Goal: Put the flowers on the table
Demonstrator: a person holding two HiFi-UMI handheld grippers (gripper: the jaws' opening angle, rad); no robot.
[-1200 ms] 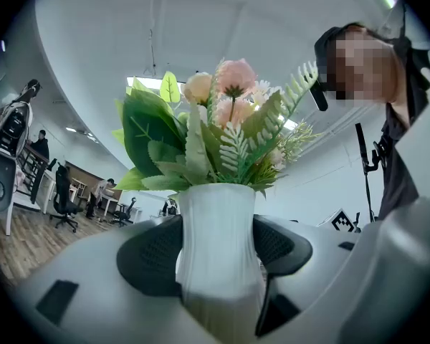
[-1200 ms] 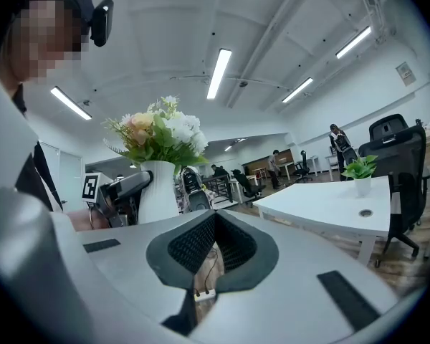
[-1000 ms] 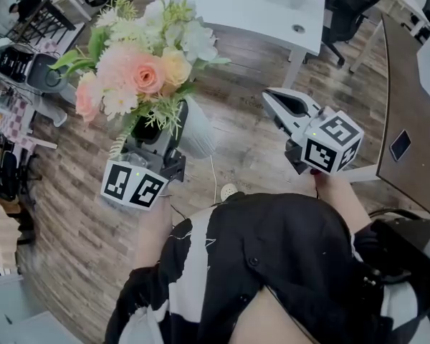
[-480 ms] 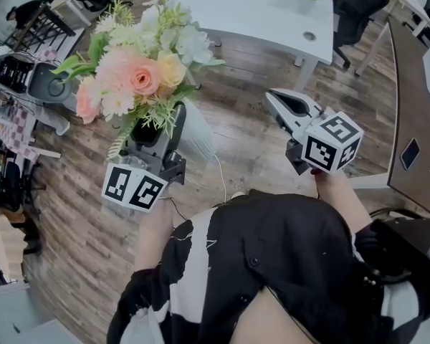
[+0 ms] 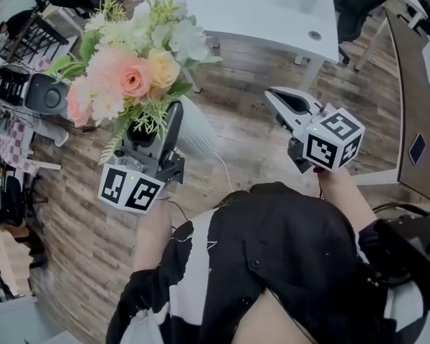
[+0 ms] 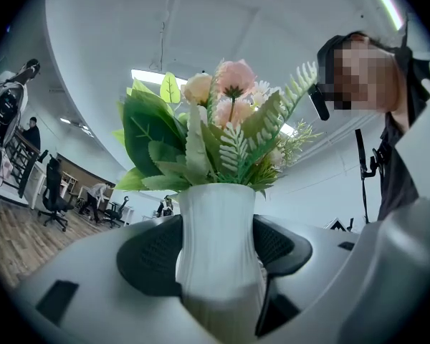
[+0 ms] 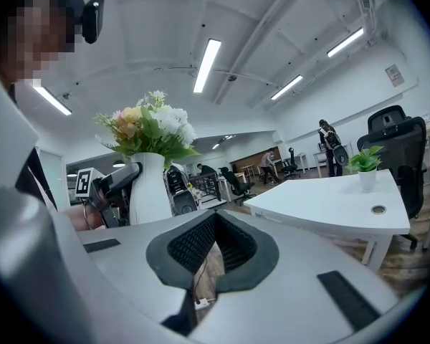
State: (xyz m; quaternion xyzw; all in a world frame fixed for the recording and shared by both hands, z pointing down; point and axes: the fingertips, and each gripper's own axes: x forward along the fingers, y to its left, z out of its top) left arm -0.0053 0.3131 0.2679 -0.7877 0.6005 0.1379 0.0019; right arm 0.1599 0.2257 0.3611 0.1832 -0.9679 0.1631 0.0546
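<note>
Two claws showed in the head view; the left claw [image 5: 163,124] was squeezed on the white vase [image 5: 198,133], likely so the big bunch of flowers [image 5: 132,67] would not tip over. The vase hung in the air over the wooden floor [image 5: 244,145], well apart from the white table [image 5: 261,9], so I think the carrying was only part done. The right claw [image 5: 276,99] was out to the side, maybe to keep clear of the flowers. The flowers hid the mouth of the vase, and the far end of the table was cut off at the top.

From the left gripper view, one dark pad pressed on each side of the vase, touching it; the vase stood straight up between them. Its foot was cut off at the bottom edge; no table showed here.

From the right gripper view, the jaws were nearly together with nothing between them; only a thin strip of floor showed through the gap. The table lay ahead on the right, with a small plant [image 7: 365,165] near its far end; the bare top looked like a good spot for the vase. The people far back were too small to make out.
</note>
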